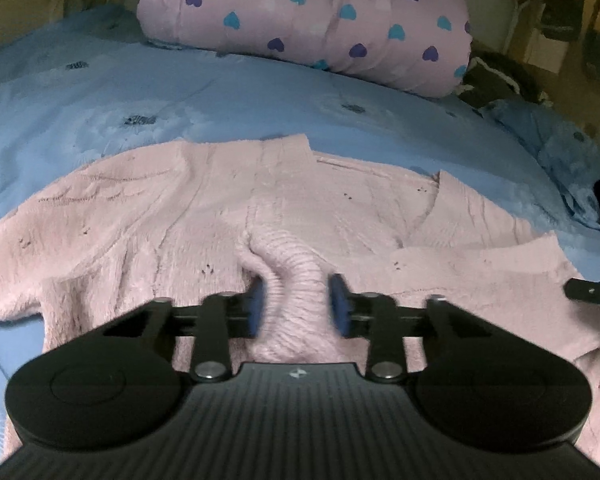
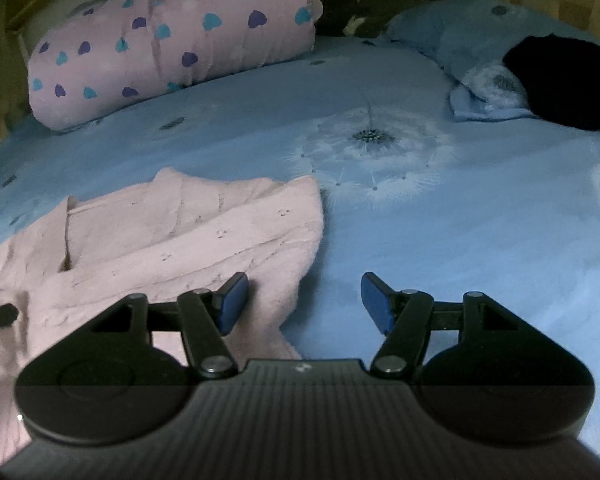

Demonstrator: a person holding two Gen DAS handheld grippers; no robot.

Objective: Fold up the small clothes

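1. Lying flat on the bed is one pink garment (image 1: 172, 216), a fuzzy knit spread wide across the blue bedsheet (image 1: 220, 92); the right wrist view shows its right-hand part (image 2: 188, 232) with a folded lapel-like edge and tiny dark specks.
2. One ribbed band of the same pink knit (image 1: 296, 280), a cuff or hem, rises in a soft ridge from the middle of the garment toward the left wrist camera.
3. The left gripper (image 1: 298, 304) points forward and low over the cloth; its two blue-padded fingers (image 1: 257, 300) stand either side of the ribbed band and pinch it, the fabric bulging between them.
4. The right gripper (image 2: 304, 300) hovers near the garment's right edge with its fingers spread well apart and nothing between them; the left pad (image 2: 232, 300) is over the pink cloth, the right pad (image 2: 374, 300) over bare sheet.
5. The bedsheet is smooth cotton-like fabric printed with pale dandelion heads; one large one (image 2: 370, 148) shows clearly.
6. One rolled pink quilt (image 1: 308, 20), puffy and dotted with purple and teal hearts, lies beyond the garment.
7. One dark cloth (image 2: 564, 80) rests on a blue pillow (image 2: 440, 28) at far right.
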